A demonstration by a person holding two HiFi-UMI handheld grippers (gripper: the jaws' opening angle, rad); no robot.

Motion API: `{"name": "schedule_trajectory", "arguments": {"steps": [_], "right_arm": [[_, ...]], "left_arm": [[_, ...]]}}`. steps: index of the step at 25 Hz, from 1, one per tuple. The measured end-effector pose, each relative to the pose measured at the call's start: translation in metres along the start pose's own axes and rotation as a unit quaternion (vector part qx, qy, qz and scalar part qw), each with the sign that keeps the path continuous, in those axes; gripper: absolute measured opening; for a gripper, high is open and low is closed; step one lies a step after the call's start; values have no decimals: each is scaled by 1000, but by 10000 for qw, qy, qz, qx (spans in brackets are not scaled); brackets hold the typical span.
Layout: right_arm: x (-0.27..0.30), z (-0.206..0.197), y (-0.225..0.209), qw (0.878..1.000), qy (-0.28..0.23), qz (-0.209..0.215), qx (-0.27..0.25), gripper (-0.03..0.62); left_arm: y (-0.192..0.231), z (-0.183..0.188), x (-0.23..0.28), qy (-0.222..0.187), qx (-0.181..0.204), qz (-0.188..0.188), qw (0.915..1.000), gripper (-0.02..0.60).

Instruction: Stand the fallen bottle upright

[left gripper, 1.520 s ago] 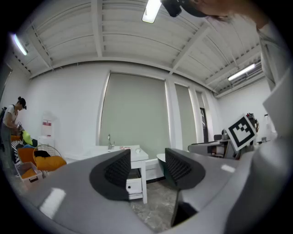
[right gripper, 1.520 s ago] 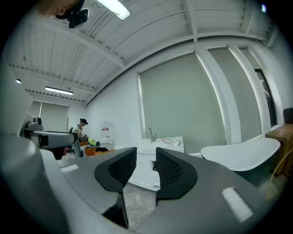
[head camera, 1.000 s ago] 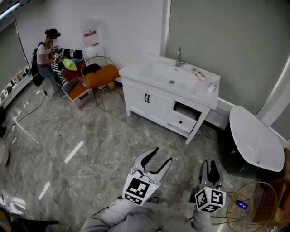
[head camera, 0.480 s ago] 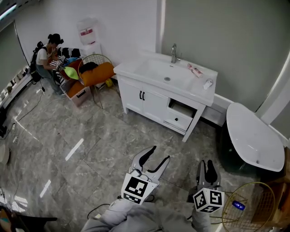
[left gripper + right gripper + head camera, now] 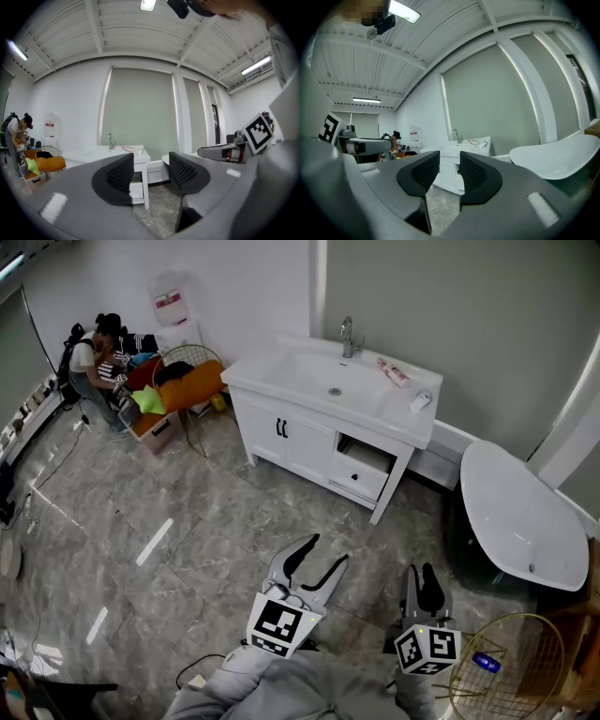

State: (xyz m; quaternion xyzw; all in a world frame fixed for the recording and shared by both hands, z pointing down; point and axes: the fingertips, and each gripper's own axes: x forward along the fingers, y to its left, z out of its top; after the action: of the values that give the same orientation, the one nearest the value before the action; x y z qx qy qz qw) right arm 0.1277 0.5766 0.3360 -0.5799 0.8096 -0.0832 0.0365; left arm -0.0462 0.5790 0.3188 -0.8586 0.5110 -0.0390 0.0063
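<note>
A small white bottle lies on its side at the right end of the white vanity top, with a pink tube lying behind it near the tap. The bottle shows small and far off in both gripper views. My left gripper is open and empty, held level and aimed at the vanity from well short of it. To its right, my right gripper is shut with nothing in it.
One vanity drawer stands pulled out. A white bathtub is at the right. A wire basket sits by my right gripper. Far left, a person crouches beside an orange chair and boxes.
Both grippers have moved forward across the floor toward the vanity, which now sits lower and closer in the head view. Their jaws look the same as before.
</note>
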Motion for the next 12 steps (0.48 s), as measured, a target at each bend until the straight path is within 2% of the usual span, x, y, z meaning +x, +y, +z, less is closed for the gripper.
{"name": "schedule_trajectory", "arguments": {"steps": [7, 12], "right_arm": [[15, 3, -24, 9999, -12, -97, -23, 132], [41, 0, -30, 9999, 1, -166, -29, 132]], "left_arm": [[-7, 5, 34, -7, 121, -154, 9998, 267], [10, 2, 55, 10, 169, -199, 9997, 267]]}}
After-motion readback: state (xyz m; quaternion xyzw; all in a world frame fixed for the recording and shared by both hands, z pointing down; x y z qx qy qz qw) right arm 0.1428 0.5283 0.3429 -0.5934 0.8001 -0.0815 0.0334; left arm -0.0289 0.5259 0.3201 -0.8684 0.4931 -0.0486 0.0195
